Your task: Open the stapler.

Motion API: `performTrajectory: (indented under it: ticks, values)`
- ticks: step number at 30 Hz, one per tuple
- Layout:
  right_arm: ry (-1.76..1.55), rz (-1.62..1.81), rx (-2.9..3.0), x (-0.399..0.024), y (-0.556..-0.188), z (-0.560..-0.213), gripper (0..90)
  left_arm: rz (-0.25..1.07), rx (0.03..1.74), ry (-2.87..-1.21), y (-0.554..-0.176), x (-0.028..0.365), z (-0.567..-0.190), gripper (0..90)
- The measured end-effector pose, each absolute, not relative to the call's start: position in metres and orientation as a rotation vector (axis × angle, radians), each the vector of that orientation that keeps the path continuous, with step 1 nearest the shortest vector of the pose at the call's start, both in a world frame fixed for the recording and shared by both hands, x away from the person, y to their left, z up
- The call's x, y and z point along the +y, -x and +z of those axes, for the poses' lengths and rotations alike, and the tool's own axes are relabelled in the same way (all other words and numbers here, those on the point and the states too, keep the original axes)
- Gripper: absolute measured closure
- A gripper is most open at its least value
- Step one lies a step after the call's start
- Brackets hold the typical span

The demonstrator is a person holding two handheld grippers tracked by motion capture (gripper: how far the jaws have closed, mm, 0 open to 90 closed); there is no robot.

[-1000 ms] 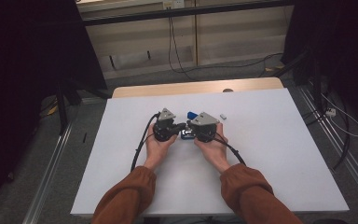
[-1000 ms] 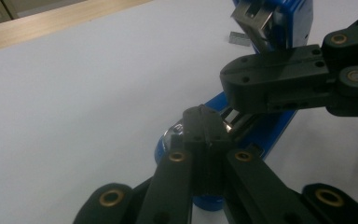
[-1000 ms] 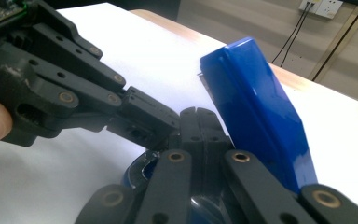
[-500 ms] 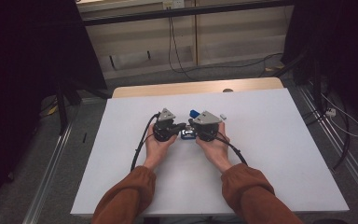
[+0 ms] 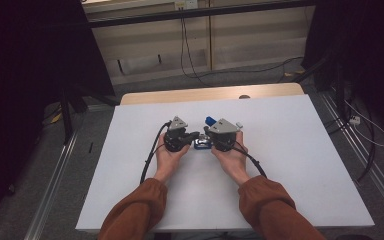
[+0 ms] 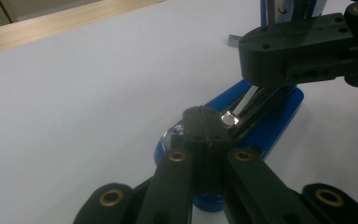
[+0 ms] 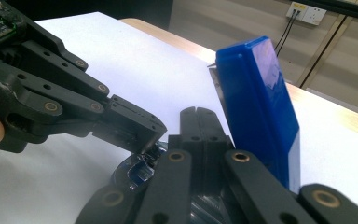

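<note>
Blue case [image 5: 201, 144]: mid white table [image 5: 300, 165], between grippers, lid raised upright.
Left gripper [image 6: 208, 125]: jaws closed, tips pressed onto case base, likely steadying it.
Right gripper [image 7: 196, 122]: jaws closed together, alongside raised lid; grip uncertain.
Versus earlier frames: hands, case unmoved.

Both forearms in rust-brown sleeves reach forward. The left gripper [image 5: 192, 136] and right gripper [image 5: 207, 133] point inward at each other, tips nearly meeting, fingers [image 6: 204, 126] pressed together.
</note>
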State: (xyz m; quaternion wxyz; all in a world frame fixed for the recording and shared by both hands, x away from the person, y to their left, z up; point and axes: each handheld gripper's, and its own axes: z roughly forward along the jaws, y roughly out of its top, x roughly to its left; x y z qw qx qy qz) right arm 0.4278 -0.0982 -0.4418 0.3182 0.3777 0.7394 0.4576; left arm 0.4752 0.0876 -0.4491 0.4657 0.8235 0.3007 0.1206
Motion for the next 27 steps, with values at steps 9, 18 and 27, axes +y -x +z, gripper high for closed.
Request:
performTrajectory:
  ticks: [9, 18, 27]
  values:
    - [-1.000, 1.206, 1.887, -0.099, -0.426, -0.441, 90.0, 0.302, 0.729, -2.012, -0.475, 0.088, -0.450, 90.0]
    - [-1.012, 1.205, 1.864, -0.110, -0.426, -0.435, 90.0, 0.307, 0.728, -2.016, -0.475, 0.087, -0.450, 90.0]
    - [-1.023, 1.200, 1.849, -0.117, -0.425, -0.432, 90.0, 0.310, 0.727, -2.012, -0.474, 0.087, -0.450, 90.0]
